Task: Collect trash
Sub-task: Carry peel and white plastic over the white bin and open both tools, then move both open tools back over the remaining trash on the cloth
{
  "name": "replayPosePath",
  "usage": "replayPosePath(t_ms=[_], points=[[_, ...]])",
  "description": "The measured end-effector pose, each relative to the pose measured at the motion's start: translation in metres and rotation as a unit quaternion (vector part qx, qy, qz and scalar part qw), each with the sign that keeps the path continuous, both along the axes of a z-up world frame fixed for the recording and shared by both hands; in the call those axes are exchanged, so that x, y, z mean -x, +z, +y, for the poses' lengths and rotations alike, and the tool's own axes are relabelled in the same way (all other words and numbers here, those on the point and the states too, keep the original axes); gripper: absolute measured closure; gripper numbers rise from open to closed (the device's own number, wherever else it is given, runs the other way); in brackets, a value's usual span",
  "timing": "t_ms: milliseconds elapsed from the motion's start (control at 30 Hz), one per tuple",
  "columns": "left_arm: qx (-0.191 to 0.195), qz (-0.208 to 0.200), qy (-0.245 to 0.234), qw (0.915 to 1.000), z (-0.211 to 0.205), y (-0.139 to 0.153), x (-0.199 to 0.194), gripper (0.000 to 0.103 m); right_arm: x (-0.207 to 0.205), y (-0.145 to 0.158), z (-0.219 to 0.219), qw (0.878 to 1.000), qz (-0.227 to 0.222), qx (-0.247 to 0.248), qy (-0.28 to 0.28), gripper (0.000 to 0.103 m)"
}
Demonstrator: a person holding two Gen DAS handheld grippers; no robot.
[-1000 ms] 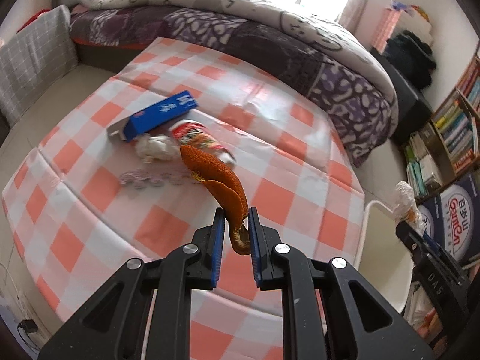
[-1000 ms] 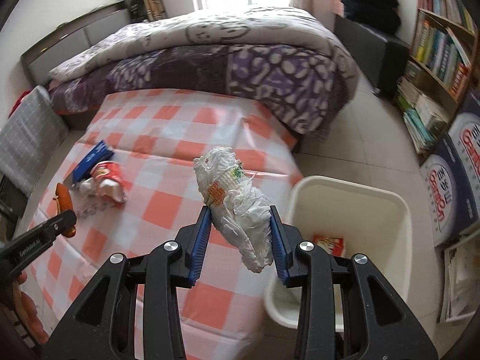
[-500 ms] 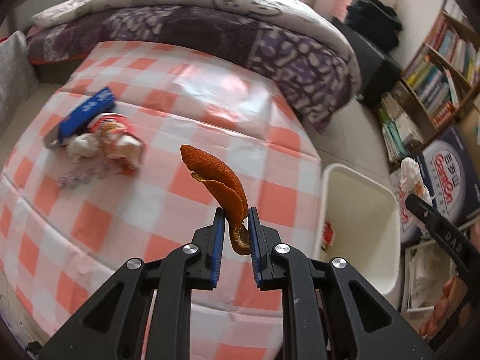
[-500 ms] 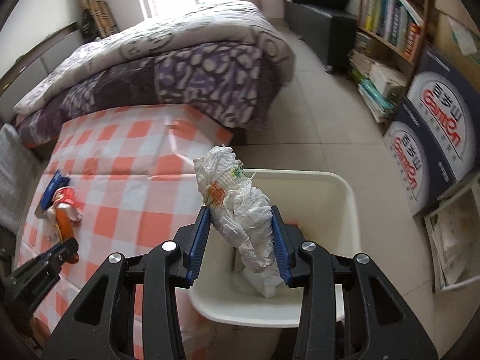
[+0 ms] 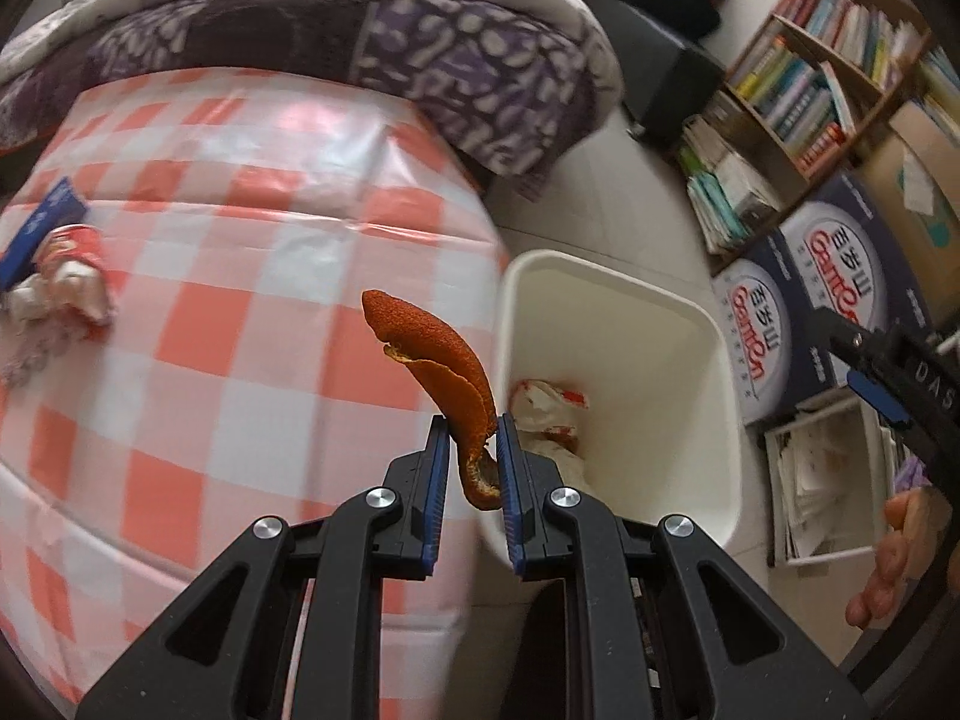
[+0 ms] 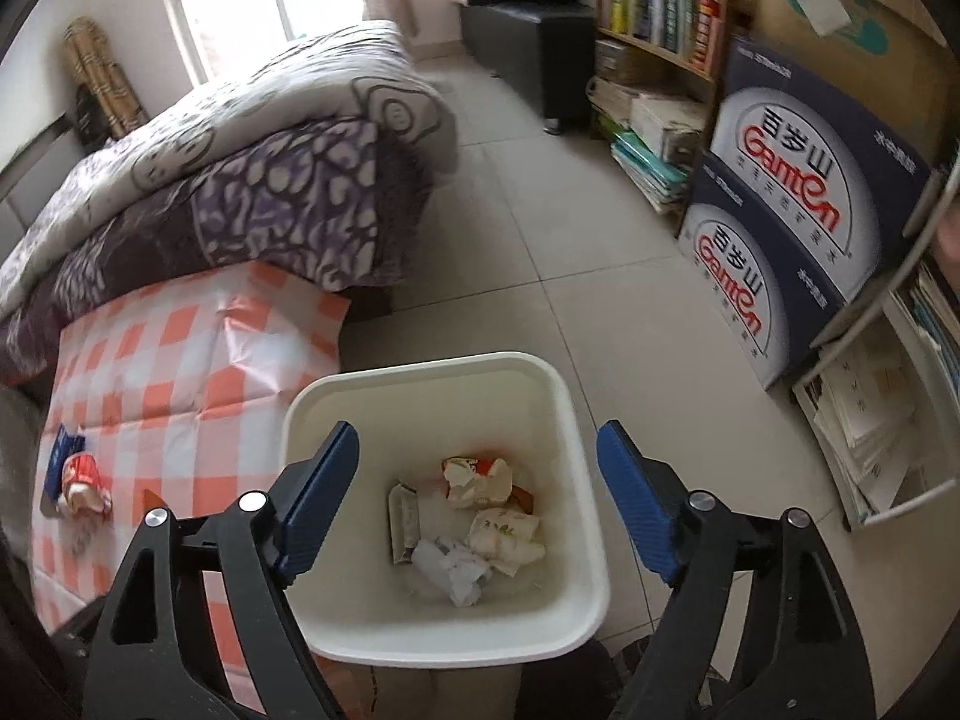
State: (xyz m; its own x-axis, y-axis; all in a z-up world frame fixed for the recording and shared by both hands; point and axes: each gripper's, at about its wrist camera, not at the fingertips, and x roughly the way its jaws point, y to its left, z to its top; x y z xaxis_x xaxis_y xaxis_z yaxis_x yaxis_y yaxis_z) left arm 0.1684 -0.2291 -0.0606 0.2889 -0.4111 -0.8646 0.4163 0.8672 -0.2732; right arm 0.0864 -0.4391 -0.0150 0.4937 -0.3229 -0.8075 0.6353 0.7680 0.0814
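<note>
The left hand-held gripper (image 5: 473, 450) is clenched on a curled strip of orange peel (image 5: 441, 360), which rises toward 11 o'clock from between the blue pads (image 5: 437, 480). It hangs over the edge of the worktop (image 5: 240, 312), covered in an orange-and-white check cloth, just beside the rim of the white bin (image 5: 624, 294) at 3 o'clock. At 9 o'clock on the cloth lie a blue packet (image 5: 36, 228), a red wrapper (image 5: 75, 246) and a white wad (image 5: 54, 300), touching one another.

The right hand-held gripper (image 6: 477, 498) is released, jaws spread wide above the bin (image 6: 420, 366), holding nothing. On the bin's floor lie crumpled wrappers (image 6: 480, 480), a white bag wad (image 6: 453, 567) and a flat sachet (image 6: 402, 519). The purple-patterned bed (image 6: 240, 180) lies toward 11 o'clock, stacked blue-and-white cartons (image 6: 780, 192) toward 2 o'clock, and a bookshelf (image 6: 660, 6) near 1 o'clock.
</note>
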Motion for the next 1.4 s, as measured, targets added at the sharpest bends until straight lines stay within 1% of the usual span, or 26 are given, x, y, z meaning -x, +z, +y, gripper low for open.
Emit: replayPosePath(t_ms=[200, 267, 300, 333, 367, 400, 467, 500, 533, 633, 700, 767, 833, 867, 900, 967, 1067, 1133, 1200, 1300, 1333, 1367, 1400], points=[[0.010, 0.008, -0.033, 0.9994, -0.027, -0.007, 0.009, 0.086, 0.008, 0.002, -0.015, 1.000, -0.010, -0.019, -0.020, 0.022], [0.020, 0.013, -0.049, 0.9985, -0.035, -0.009, 0.012, 0.086, 0.009, 0.004, -0.018, 0.999, -0.014, -0.022, -0.025, 0.021], [0.022, 0.013, -0.055, 0.9982, -0.038, -0.009, 0.013, 0.083, 0.009, 0.005, -0.019, 0.999, -0.016, -0.025, -0.026, 0.021], [0.025, 0.012, -0.061, 0.9978, -0.040, -0.009, 0.015, 0.064, 0.009, 0.006, -0.019, 0.999, -0.018, -0.026, -0.026, 0.021], [0.026, 0.009, -0.064, 0.9976, -0.041, -0.008, 0.015, 0.050, 0.009, 0.006, -0.019, 0.999, -0.019, -0.027, -0.026, 0.020], [0.028, 0.006, -0.063, 0.9976, -0.041, -0.007, 0.015, 0.033, 0.009, 0.007, -0.018, 0.999, -0.020, -0.028, -0.025, 0.020], [0.034, 0.001, -0.058, 0.9977, -0.038, -0.004, 0.014, 0.032, 0.007, 0.009, -0.015, 0.999, -0.023, -0.031, -0.022, 0.018], [0.029, -0.001, -0.054, 0.9981, -0.036, -0.002, 0.011, 0.032, 0.006, 0.010, -0.014, 0.999, -0.024, -0.033, -0.021, 0.017], [0.023, -0.005, -0.047, 0.9986, -0.034, -0.001, 0.009, 0.027, 0.004, 0.010, -0.011, 0.999, -0.026, -0.035, -0.019, 0.016], [-0.007, -0.030, -0.003, 0.9995, -0.014, 0.006, -0.007, 0.020, 0.000, 0.012, -0.005, 0.999, -0.028, -0.040, -0.012, 0.013], [-0.028, -0.035, 0.040, 0.9982, 0.004, 0.010, -0.023, 0.018, -0.005, 0.011, 0.002, 0.999, -0.025, -0.042, -0.005, 0.011], [-0.048, -0.037, 0.100, 0.9932, 0.030, 0.015, -0.045, 0.016, -0.009, 0.008, 0.007, 0.999, -0.019, -0.042, 0.000, 0.010], [-0.070, -0.050, 0.149, 0.9852, 0.054, 0.019, -0.064, 0.014, -0.013, 0.005, 0.012, 0.999, -0.012, -0.041, 0.004, 0.010], [-0.084, -0.059, 0.174, 0.9794, 0.066, 0.021, -0.074, 0.013, -0.015, 0.003, 0.014, 0.999, -0.008, -0.042, 0.006, 0.010], [-0.097, -0.066, 0.198, 0.9732, 0.076, 0.022, -0.081, 0.009, -0.016, 0.002, 0.015, 0.999, -0.006, -0.041, 0.007, 0.010], [-0.119, -0.071, 0.250, 0.9581, 0.103, 0.020, -0.100, 0.009, -0.020, 0.000, 0.019, 0.999, 0.000, -0.039, 0.010, 0.009], [-0.130, -0.049, 0.297, 0.9447, 0.136, 0.005, -0.124, 0.009, -0.027, -0.004, 0.025, 0.999, 0.009, -0.038, 0.015, 0.009], [-0.133, -0.033, 0.312, 0.9400, 0.151, -0.006, -0.135, 0.009, -0.032, -0.007, 0.031, 0.999, 0.014, -0.039, 0.020, 0.009], [-0.133, -0.021, 0.314, 0.9397, 0.160, -0.016, -0.143, 0.009, -0.038, -0.008, 0.038, 0.999, 0.019, -0.038, 0.025, 0.009], [-0.122, -0.006, 0.304, 0.9449, 0.167, -0.030, -0.152, 0.009, -0.047, -0.010, 0.053, 0.998, 0.025, -0.035, 0.040, 0.009], [-0.119, -0.003, 0.297, 0.9473, 0.169, -0.034, -0.154, 0.010, -0.050, -0.010, 0.058, 0.998, 0.026, -0.035, 0.044, 0.008], [-0.118, -0.002, 0.290, 0.9496, 0.171, -0.036, -0.154, 0.015, -0.053, -0.011, 0.064, 0.998, 0.028, -0.034, 0.049, 0.008], [-0.117, 0.000, 0.280, 0.9528, 0.172, -0.038, -0.154, 0.031, -0.056, -0.011, 0.068, 0.998, 0.029, -0.034, 0.054, 0.008]])
